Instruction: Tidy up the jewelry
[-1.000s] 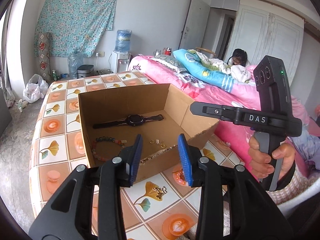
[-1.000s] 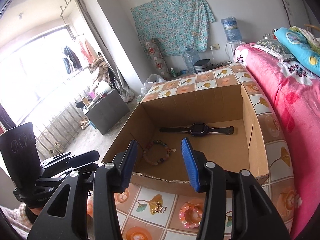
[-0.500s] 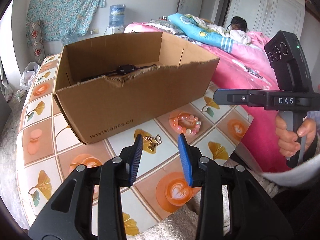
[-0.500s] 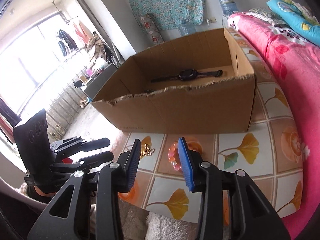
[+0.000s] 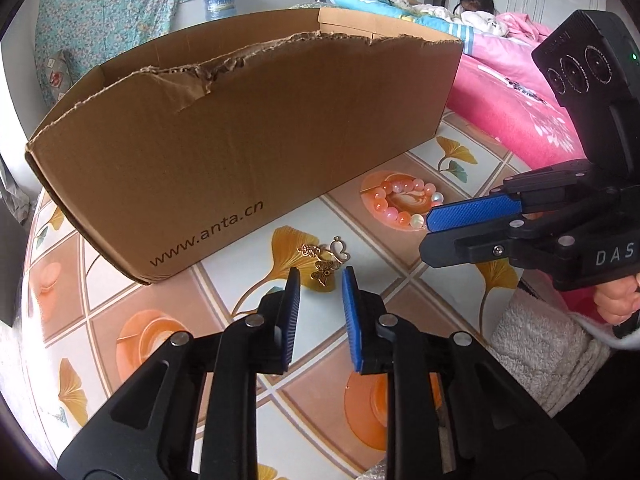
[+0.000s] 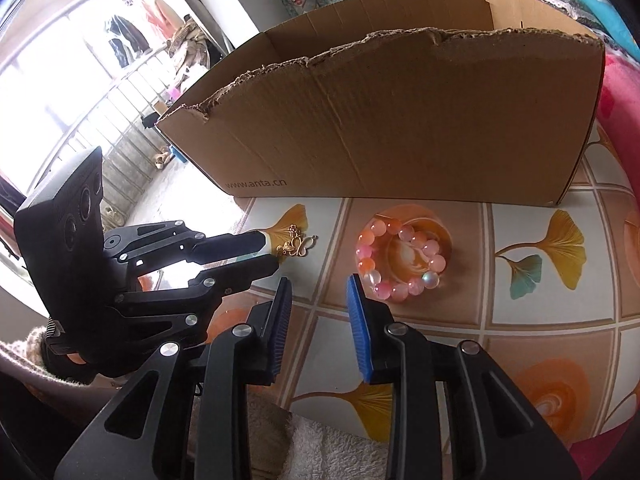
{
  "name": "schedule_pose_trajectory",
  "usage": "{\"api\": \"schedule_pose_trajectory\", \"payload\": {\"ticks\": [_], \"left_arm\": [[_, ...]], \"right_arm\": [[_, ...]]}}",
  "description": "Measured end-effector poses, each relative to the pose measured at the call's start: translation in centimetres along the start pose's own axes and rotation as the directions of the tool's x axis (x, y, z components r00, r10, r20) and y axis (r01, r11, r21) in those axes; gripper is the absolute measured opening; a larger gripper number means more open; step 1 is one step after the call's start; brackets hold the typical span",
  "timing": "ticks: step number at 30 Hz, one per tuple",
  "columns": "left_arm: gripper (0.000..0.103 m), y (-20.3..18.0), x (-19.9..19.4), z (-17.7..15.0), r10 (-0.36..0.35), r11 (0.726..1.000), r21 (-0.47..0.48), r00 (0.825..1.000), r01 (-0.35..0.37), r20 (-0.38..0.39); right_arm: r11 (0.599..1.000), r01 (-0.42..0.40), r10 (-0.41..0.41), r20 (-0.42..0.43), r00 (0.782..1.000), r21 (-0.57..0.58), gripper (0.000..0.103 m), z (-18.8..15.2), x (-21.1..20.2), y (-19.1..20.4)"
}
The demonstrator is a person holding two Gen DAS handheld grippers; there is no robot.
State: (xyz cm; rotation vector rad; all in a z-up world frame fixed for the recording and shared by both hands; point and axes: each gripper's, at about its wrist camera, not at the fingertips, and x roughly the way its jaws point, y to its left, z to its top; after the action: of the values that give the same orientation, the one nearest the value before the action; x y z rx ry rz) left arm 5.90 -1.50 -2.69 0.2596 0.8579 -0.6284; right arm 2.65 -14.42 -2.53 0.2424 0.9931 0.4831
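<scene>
Left gripper (image 5: 320, 284) jaws just narrowed, nothing pinched, gold butterfly charm (image 5: 326, 258) just ahead; right gripper (image 6: 318, 292) likewise, spread, empty. Charm and pink bead bracelet (image 6: 400, 258) outside cardboard box (image 5: 240, 152), unsorted.

One cardboard box (image 5: 248, 128), one pink bead bracelet (image 6: 400, 260), one gold charm cluster (image 5: 326, 260) (charms too tangled to count), two grippers

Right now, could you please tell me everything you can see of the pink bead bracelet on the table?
The bracelet is a closed loop of round, glossy, see-through beads in pink, orange and pale pearly tones, glass or plastic by the look. It lies flat on the tiled tabletop, over a coffee-cup picture, in front of the cardboard box and apart from it. The gold charm lies beside it, not touching. The right gripper is close by, jaws apart, and nothing grips the bracelet.
</scene>
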Motion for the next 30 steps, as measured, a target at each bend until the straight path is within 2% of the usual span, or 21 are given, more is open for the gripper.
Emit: {"api": "schedule_pose_trajectory", "payload": {"ticks": [9,12,18,25,30], "left_arm": [[0.006,-0.4,1.0,0.9,0.004,0.997,0.082,1.0,-0.004,-0.011],[0.006,-0.7,1.0,0.9,0.003,0.995,0.1,1.0,-0.001,-0.015],[0.006,-0.4,0.3,0.4,0.0,0.998,0.062,1.0,0.001,-0.015],[0.006,1.3,-0.9,-0.2,0.049,0.998,-0.038,0.999,-0.049,-0.005],[0.006,2.2,-1.4,-0.5,0.068,0.994,-0.08,0.998,-0.068,0.0]], "right_arm": [[1.0,-0.002,0.002,-0.006,1.0,0.012,0.028,0.4,0.6,-0.6],[1.0,0.001,-0.001,-0.002,1.0,0.012,0.028,0.4,0.5,-0.5],[1.0,0.019,-0.019,0.006,1.0,-0.022,0.029,0.6,0.5,0.1],[0.992,0.058,-0.057,0.011,0.998,-0.112,0.033,1.7,2.3,2.2],[0.968,0.116,-0.114,0.019,0.993,-0.224,0.033,2.0,4.0,4.0]]}}
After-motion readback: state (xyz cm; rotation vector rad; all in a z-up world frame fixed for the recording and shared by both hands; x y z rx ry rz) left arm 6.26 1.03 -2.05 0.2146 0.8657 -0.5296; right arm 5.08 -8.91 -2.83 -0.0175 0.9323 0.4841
